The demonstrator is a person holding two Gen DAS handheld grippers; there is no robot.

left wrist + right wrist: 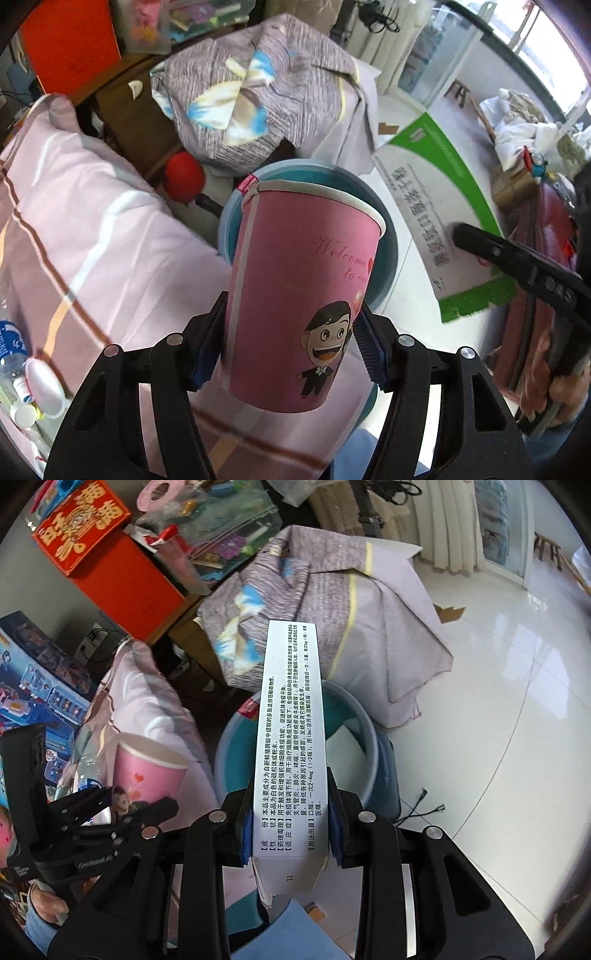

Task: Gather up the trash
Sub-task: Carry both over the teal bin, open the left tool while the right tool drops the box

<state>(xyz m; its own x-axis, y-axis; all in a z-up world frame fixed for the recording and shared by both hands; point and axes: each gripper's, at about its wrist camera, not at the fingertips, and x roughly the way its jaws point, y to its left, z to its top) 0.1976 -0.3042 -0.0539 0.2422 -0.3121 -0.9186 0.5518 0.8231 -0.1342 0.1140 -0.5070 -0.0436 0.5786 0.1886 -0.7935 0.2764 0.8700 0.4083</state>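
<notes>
Presently, at the far left of the left wrist view, a clear water bottle (11,354) and small white caps lie on a pink striped pillow (85,236). Right of the pillow, the left gripper (288,350) is clamped on a pink paper cup (295,302), its blue-padded fingers (373,350) pressing both sides of the lower wall. The cup is upright, slightly tilted, with a cartoon groom and "Welcome" script on it. Behind the cup's rim sits a blue basin (388,251) on the white floor, with a red ball (184,176) to its left and a grey patterned cloth bundle (258,92) beyond. Further right, a white-and-green medicine box (436,206) is seen with a black finger of the right gripper (524,273) across it.

In the right wrist view, the cup (147,771) and left gripper (92,827) appear at the left, near the pillow (140,698). At centre, the right gripper (290,834) is closed on the medicine box (288,738), gripping its near end where a flap is torn open. The box extends forward over the basin (354,753). A red carton (122,579) stands at upper left, and glossy floor tiles (498,701) fill the right.
</notes>
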